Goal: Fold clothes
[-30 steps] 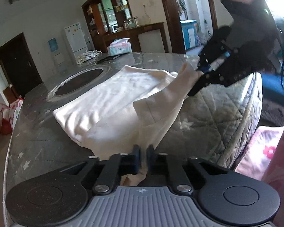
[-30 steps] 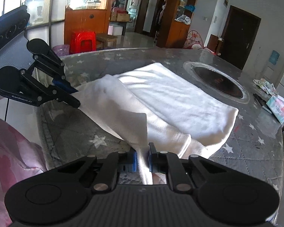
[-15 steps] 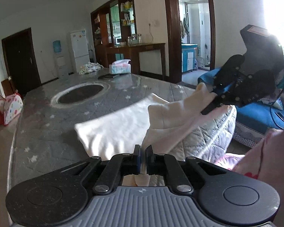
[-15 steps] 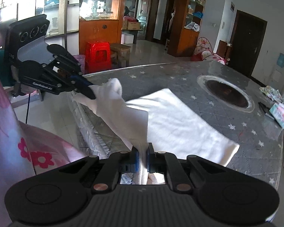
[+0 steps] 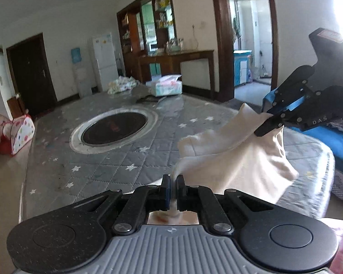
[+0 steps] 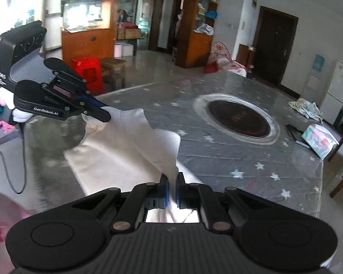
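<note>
1. Left gripper (image 5: pixel 173 183) and right gripper (image 6: pixel 172 182) each clenched on a corner of the white garment (image 6: pixel 135 150).
2. Garment hangs between them above the near edge of the quilted table (image 5: pixel 103 159), long axis running gripper to gripper.
3. Table lies ahead, far side.
4. Garment's lower hem blurred; type unclear.

A grey quilted star-print cover (image 5: pixel 116 159) spreads over the big table, a dark round inset (image 5: pixel 115 128) at its centre; a tissue box (image 5: pixel 168 87) and crumpled patterned cloth (image 5: pixel 122 85) sit at the far edge; a red plastic stool (image 6: pixel 89 73) stands beyond; a white fridge (image 5: pixel 104 60) stands by the wall.
</note>
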Tool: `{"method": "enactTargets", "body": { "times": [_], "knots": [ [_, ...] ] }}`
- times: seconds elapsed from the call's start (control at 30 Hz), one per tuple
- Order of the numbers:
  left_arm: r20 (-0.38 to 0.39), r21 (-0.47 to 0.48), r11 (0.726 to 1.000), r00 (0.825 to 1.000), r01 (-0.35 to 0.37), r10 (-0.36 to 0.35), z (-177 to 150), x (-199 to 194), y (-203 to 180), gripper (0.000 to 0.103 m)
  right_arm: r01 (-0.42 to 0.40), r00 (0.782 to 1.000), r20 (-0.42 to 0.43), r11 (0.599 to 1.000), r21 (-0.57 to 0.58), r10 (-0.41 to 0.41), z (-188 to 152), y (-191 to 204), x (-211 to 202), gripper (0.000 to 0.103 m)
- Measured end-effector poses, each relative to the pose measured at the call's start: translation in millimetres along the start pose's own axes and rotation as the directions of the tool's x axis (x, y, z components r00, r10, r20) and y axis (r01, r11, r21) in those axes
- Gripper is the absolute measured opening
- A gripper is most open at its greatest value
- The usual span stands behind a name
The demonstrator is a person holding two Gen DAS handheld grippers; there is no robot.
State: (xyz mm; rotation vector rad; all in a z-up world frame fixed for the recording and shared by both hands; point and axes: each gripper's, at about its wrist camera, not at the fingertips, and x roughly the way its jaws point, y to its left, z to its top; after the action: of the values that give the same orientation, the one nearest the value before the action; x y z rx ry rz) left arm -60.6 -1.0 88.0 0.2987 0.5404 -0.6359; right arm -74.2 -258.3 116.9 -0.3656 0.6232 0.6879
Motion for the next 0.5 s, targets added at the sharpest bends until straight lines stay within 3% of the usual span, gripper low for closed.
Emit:
{"method": "enactTargets", "body": {
  "times": [0.2, 0.33, 0.4, 0.5],
  "knots": [
    [-0.095, -0.054, 0.998, 0.995, -0.026, 0.021, -0.2, 61.5, 22.1, 0.006, 0.018, 0.998, -0.066, 0.995, 0.096, -0.012, -10.2, -30.6, 60.4, 0.006],
    [-0.119, -0.077, 0.995, 0.991, -0.069, 0.06, -8.0, 81.8, 28.0, 0.011, 0.043, 0.996, -0.079, 0.981, 0.191, -0.028, -26.4, -46.2, 84.9, 0.013],
    [-0.12, -0.078, 0.992, 0.989, -0.095, 0.085, -10.9, 86.7, 29.1, 0.015, 0.068, 0.995, -0.08, 0.971, 0.227, -0.052, -33.1, -50.8, 91.4, 0.027],
    [-0.117, -0.08, 0.986, 0.984, -0.148, 0.138, -13.7, 90.5, 31.9, 0.019, 0.105, 0.993, -0.076, 0.962, 0.253, -0.088, -37.3, -56.8, 93.0, 0.027]
  ]
}}
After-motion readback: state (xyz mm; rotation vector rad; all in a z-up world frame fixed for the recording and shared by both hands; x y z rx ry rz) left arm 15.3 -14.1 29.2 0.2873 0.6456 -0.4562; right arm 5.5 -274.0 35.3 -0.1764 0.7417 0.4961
